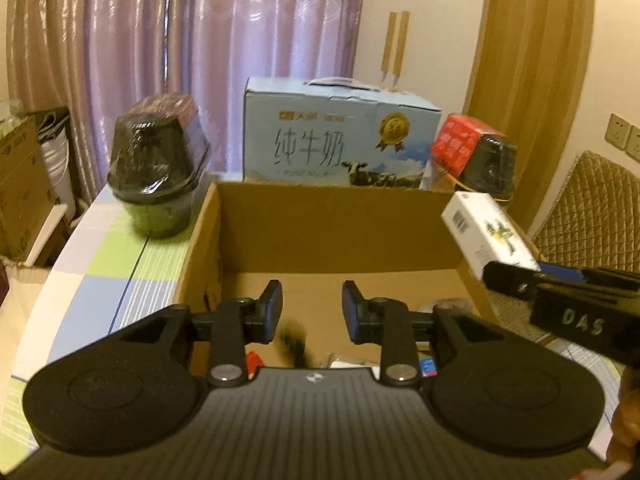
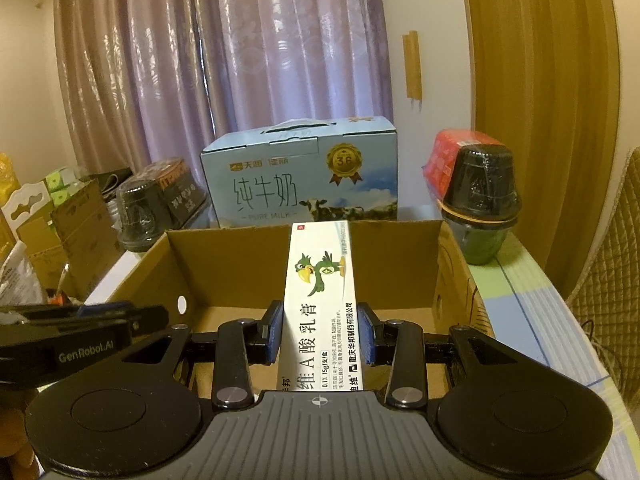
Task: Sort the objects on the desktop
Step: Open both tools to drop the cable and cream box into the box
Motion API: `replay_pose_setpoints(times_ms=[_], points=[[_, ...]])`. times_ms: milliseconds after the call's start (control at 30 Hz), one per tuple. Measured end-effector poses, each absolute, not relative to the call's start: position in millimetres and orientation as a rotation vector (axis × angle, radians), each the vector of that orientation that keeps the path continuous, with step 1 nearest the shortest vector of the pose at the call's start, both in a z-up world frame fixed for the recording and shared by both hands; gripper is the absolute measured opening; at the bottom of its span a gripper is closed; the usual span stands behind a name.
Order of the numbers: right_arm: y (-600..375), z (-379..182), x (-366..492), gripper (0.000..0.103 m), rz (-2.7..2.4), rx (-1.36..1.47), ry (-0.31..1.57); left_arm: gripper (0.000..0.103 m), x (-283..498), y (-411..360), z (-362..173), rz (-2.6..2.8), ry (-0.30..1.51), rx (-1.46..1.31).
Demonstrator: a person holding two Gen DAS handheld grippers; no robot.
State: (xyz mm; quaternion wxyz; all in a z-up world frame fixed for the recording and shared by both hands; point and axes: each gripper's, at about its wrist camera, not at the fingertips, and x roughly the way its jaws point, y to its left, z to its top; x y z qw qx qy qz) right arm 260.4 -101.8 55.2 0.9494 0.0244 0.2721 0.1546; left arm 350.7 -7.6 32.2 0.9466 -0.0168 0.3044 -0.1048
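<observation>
Nearest the right wrist camera, the right gripper [image 2: 320, 330] is clamped on a long white cardboard ointment box printed with a green parrot [image 2: 320, 292], its blue pads pressing the two narrow sides low on the carton. That box's long axis runs straight ahead along the fingers, so its far end juts out over the open brown cardboard carton [image 2: 400, 264] that sits on the table with the pastel checked cloth [image 2: 540, 312]. In the left wrist view the same box [image 1: 486, 232] hangs above the carton's right wall [image 1: 472, 280], so it lies to the right of the left gripper [image 1: 312, 312], which hovers over the near part of the carton with its jaws apart and nothing between them. A dark blurred shape and a few small items show on the carton floor below it, too unclear to name. Judging by this, the right gripper is the one placed to drop the box; it seems to need only lowering into the carton and a release, with the box's length cleared of the right wall. Beyond the carton stand a dark plastic-wrapped bowl [image 1: 156, 176] at the left, a pale blue milk case [image 1: 340, 136] in the middle and another dark wrapped bowl with a red pack behind it [image 1: 486, 160] at the right, then the mauve curtain [image 1: 200, 40]
</observation>
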Motion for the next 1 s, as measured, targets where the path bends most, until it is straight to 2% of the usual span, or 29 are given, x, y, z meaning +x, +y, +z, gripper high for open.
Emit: replay_pose_setpoints(times_ms=[700,767,1000], points=[[-97,58,268,0.036,0.363,0.114,0.518,0.033,344,7,36,-0.171,0.607,-0.043],[-98,57,269,0.059,0.362,0.121,0.505,0.034,344,7,36,-0.171,0.607,-0.042],[-109,56,273,0.062,0.337,0.187,0.533,0.036,344,10,35,-0.167,0.611,-0.045]])
